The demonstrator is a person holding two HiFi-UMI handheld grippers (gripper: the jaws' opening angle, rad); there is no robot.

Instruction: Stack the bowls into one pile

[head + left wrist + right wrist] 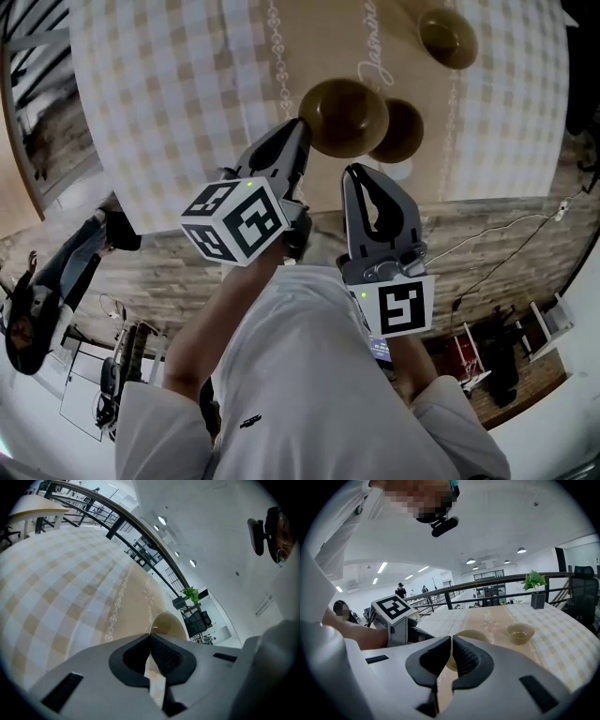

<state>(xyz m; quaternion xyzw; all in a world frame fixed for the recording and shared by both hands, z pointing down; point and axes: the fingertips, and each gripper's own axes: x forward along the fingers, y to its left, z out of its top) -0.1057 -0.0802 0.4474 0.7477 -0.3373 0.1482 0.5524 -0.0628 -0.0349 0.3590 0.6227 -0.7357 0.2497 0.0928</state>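
The round table carries a checked cloth and a tan runner. Over it, the left gripper has its jaws pinched shut on the left rim of the nearest bowl, and the right gripper is closed just as tightly on the rim nearest the person. That bowl is round and mouth up, overlapping a second bowl just to its right, with a third bowl well apart farther along the runner. Cursive lettering on the runner appears to read "Jasmine".
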